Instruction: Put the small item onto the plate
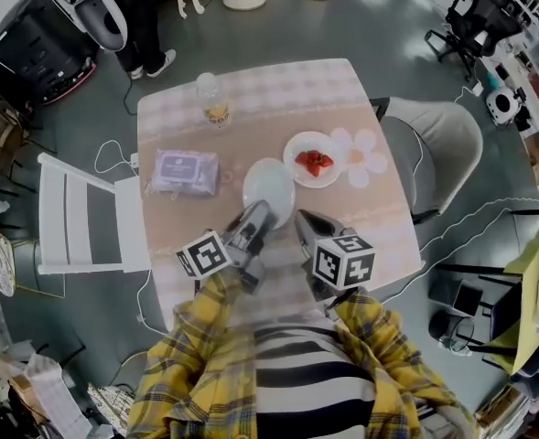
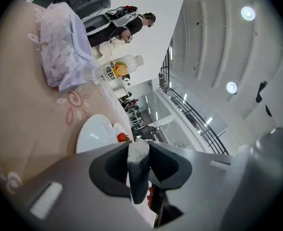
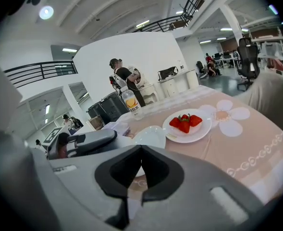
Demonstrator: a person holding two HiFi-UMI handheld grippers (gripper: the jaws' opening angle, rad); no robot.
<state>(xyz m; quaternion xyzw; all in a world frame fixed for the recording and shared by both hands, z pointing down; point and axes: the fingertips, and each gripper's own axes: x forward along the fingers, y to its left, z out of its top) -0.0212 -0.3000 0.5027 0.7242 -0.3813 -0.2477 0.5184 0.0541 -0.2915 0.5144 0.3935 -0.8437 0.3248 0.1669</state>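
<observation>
An empty white plate [image 1: 269, 190] lies in the middle of the table, also visible in the left gripper view [image 2: 94, 134] and the right gripper view [image 3: 151, 136]. My left gripper [image 1: 258, 210] hovers at the plate's near edge. Its jaws [image 2: 138, 148] pinch a small grey-white item [image 2: 138, 165]. My right gripper [image 1: 304, 218] is beside it on the right, just short of the plate. Its jaws [image 3: 141, 150] are together with nothing between them.
A white dish of strawberries [image 1: 313, 161] sits right of the plate. A wipes packet [image 1: 185, 172] lies to the left, and a drink bottle [image 1: 214, 99] stands at the far side. A white chair [image 1: 86, 213] and a grey chair [image 1: 438, 149] flank the table [image 1: 379, 218].
</observation>
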